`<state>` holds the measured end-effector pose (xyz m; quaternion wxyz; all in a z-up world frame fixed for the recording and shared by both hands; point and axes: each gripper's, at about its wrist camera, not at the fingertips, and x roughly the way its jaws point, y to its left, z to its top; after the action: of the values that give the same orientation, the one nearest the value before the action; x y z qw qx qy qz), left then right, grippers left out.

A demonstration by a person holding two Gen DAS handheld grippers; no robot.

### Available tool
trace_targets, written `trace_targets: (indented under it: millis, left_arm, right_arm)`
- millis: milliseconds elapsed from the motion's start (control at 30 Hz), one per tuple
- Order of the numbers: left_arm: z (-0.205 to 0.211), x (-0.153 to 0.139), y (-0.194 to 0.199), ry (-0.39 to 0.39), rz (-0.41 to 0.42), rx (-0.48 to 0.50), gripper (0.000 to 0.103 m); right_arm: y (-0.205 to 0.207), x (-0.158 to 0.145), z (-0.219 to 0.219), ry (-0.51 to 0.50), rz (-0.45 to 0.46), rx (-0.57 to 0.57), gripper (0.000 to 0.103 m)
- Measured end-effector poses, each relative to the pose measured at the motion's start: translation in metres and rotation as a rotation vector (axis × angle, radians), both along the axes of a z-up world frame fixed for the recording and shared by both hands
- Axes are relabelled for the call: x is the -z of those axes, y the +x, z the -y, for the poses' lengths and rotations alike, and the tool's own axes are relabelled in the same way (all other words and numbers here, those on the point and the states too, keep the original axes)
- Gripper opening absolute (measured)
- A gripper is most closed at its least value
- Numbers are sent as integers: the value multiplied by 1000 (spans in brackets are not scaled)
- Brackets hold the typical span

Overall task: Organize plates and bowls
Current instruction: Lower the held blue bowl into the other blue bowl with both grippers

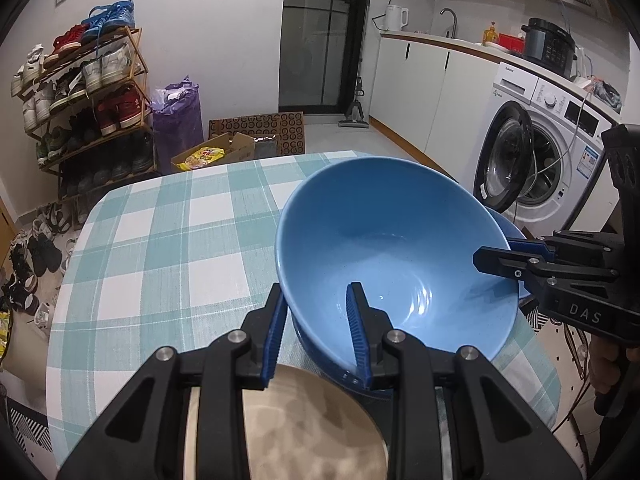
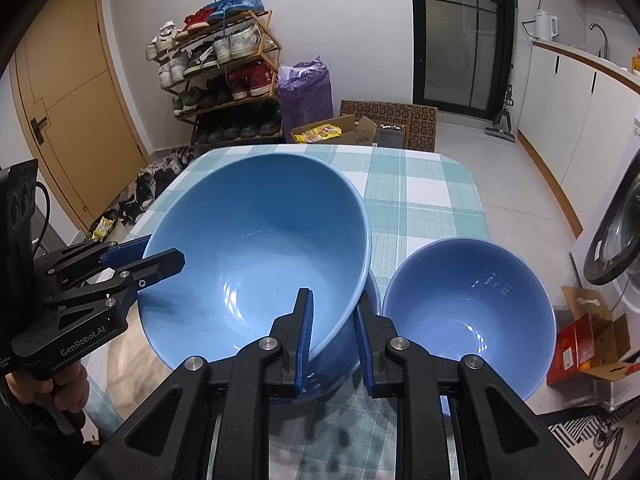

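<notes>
Left wrist view first: the left gripper is clamped on the near rim of the big blue bowl, one pad inside, one outside, dead centre of frame. From the right edge, the right gripper pinches the same bowl's opposite rim, so that's two grippers on one tilted bowl over the checked tablecloth. A beige plate sits at the bottom, under the fingers. Right wrist view: three blue bowls counted — the large held one, another directly beneath it, and a smaller bowl just beside at lower right.
</notes>
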<state>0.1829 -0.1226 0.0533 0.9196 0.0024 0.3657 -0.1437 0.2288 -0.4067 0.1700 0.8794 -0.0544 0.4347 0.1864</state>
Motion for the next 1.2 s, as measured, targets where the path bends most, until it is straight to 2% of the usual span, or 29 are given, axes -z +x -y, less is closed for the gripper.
trace_targets:
  millis: [333, 1200]
  left_arm:
    - [1, 12, 2, 7, -27, 2, 28]
    - [4, 32, 5, 35, -73, 22, 28]
  right_arm:
    - [8, 14, -5, -28, -28, -1, 20]
    - [7, 33, -15, -136, -30, 0, 21]
